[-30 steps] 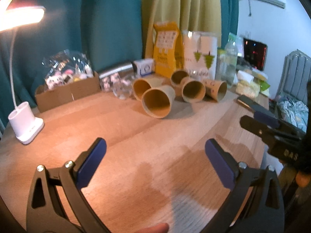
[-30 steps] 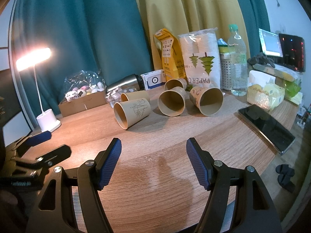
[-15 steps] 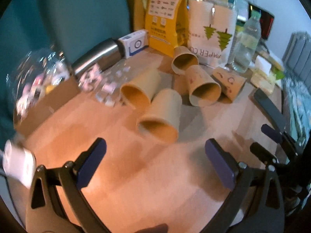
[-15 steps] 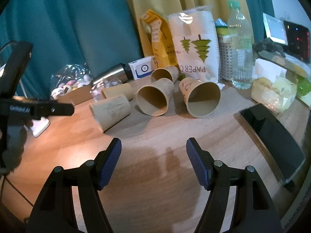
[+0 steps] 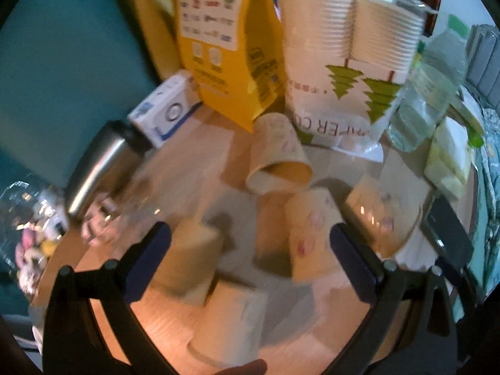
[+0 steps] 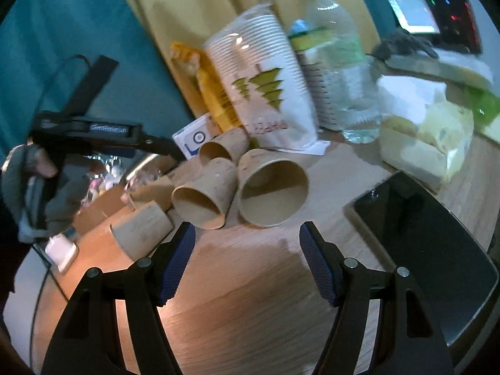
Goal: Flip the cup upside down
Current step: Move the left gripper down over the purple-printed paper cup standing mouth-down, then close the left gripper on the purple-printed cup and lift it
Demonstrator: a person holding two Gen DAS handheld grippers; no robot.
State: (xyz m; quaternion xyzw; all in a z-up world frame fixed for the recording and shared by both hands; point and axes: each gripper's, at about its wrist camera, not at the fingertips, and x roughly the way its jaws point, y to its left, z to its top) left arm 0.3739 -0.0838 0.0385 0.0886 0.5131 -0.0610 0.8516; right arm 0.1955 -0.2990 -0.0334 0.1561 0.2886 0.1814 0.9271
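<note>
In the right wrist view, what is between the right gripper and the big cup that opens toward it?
Only bare wooden table: the right gripper, jaws open, faces the big cup with nothing between.

a home room: teal curtains (image 6: 62, 15), cluttered wooden table (image 6: 250, 281), snack packs (image 5: 225, 40).

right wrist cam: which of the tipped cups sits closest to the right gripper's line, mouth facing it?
The widest-mouthed cup, rightmost of the cluster, nearest the phone. Its opening faces the open right gripper; the cup beside it sits further left.
</note>
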